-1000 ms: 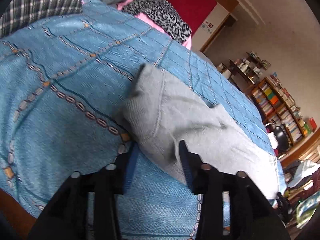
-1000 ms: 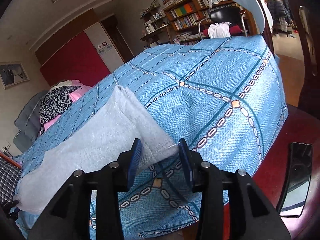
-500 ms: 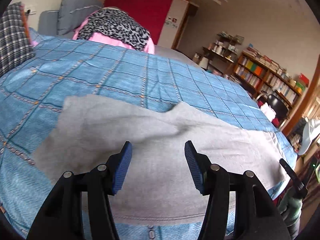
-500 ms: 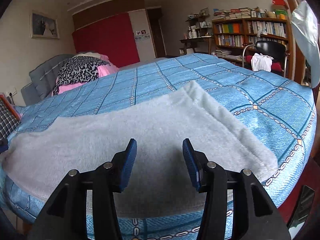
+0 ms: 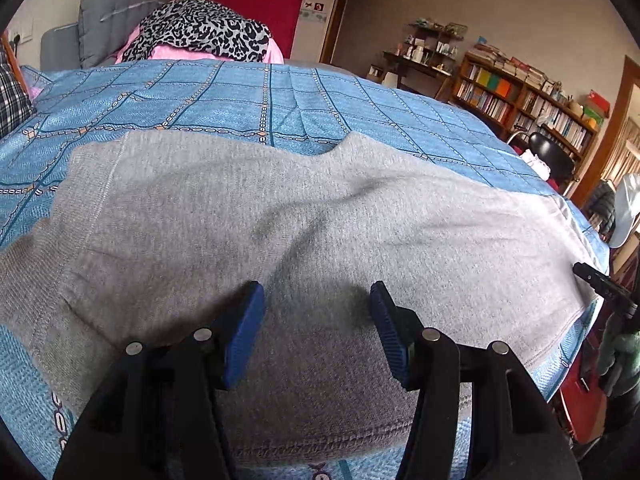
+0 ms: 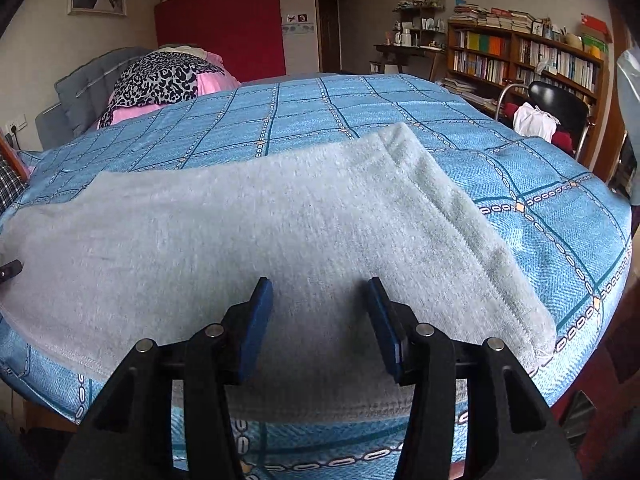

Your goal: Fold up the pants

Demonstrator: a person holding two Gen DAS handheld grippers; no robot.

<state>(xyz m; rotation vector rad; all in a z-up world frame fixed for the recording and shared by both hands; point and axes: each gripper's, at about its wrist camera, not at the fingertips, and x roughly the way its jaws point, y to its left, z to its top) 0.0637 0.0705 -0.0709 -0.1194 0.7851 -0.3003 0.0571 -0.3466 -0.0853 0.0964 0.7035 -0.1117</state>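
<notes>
Now your left hand-held gripper (image 5: 316, 312) was opening, the right hand-held gripper (image 6: 320, 308) open, above the grey fleece pants (image 5: 280, 232) on the bed (image 6: 400, 112); you needed matching grips along the near edge.

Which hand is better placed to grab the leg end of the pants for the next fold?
Right, probably. The right gripper hovers by the hem end of the pants; the left gripper, jaws opening and empty, is over the wider waist half.

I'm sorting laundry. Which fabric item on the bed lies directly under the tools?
The grey pants, spread flat on the blue bedspread; the leopard-print cloth sits far back.
</notes>
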